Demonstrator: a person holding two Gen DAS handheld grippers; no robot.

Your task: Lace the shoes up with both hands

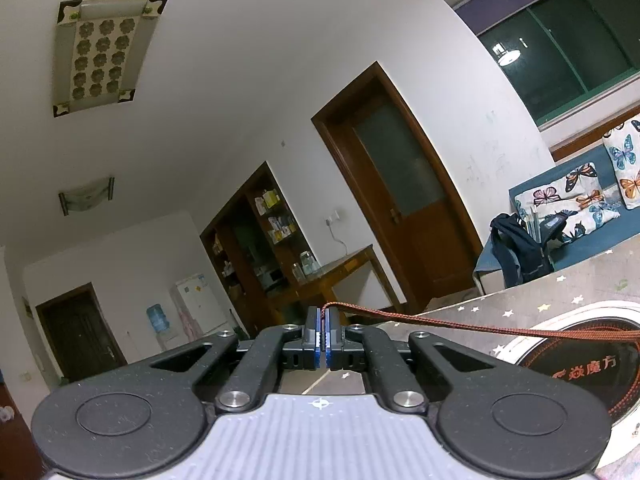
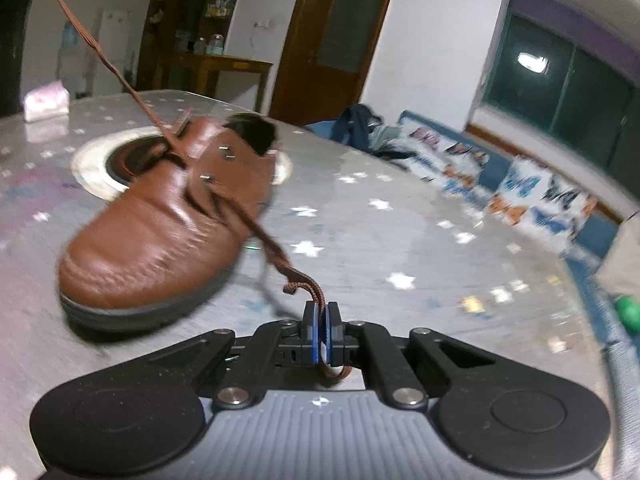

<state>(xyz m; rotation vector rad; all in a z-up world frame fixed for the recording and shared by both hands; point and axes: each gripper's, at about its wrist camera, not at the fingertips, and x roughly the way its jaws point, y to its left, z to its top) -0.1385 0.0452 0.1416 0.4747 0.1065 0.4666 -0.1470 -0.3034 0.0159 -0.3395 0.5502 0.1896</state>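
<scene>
A brown leather shoe (image 2: 160,224) lies on the star-patterned table (image 2: 400,232), toe toward the camera, in the right wrist view. A brown lace runs through its eyelets. My right gripper (image 2: 322,312) is shut on one lace end (image 2: 272,240) close in front of the shoe. The other lace end (image 2: 92,44) stretches taut up and to the far left. In the left wrist view my left gripper (image 1: 322,314) is shut on that lace (image 1: 460,324), which runs off to the right. The shoe is out of the left wrist view.
A round black and white induction hob (image 2: 116,160) is set in the table behind the shoe; it also shows in the left wrist view (image 1: 580,360). A pink packet (image 2: 44,102) lies at the far left. A sofa with butterfly cushions (image 2: 520,192) stands beyond the table.
</scene>
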